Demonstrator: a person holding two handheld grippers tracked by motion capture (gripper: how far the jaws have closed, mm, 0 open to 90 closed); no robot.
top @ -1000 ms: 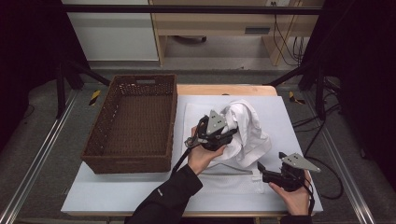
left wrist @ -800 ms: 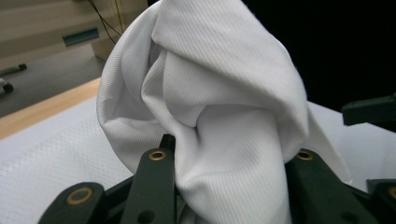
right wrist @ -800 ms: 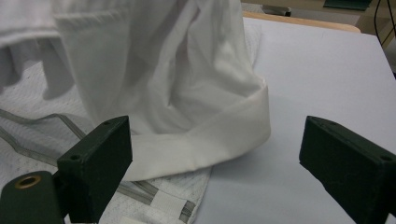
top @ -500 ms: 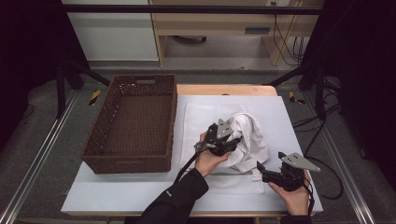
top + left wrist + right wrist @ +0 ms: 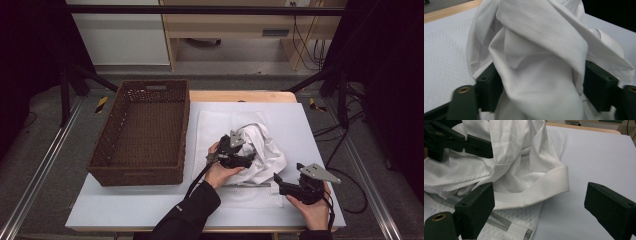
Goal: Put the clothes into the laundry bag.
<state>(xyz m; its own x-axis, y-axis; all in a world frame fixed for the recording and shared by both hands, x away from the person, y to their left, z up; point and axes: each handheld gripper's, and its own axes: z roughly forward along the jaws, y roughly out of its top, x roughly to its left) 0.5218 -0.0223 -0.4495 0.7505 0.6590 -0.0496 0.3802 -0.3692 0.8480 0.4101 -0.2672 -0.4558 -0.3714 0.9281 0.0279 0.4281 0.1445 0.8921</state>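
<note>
White shirt [image 5: 260,150] is bunched in a crumpled heap on the white mesh laundry bag [image 5: 215,125], which is spread flat on the pale table mat [image 5: 300,120], right of the brown wicker basket [image 5: 142,132]. Left gripper [image 5: 246,159] is pushed into the left side of the heap; in the left gripper view a thick fold of shirt [image 5: 536,65] is seen between the jaws, which have just been opening and are stood wide apart, pads not clearly pressed on cloth. Right gripper [image 5: 276,180] is held low near the front right corner of the mat, jaws spread apart, nothing clamped; in its own view the shirt collar [image 5: 541,187] is lying just ahead, and the bag's zipper edge [image 5: 506,225] is seen below it.
</note>
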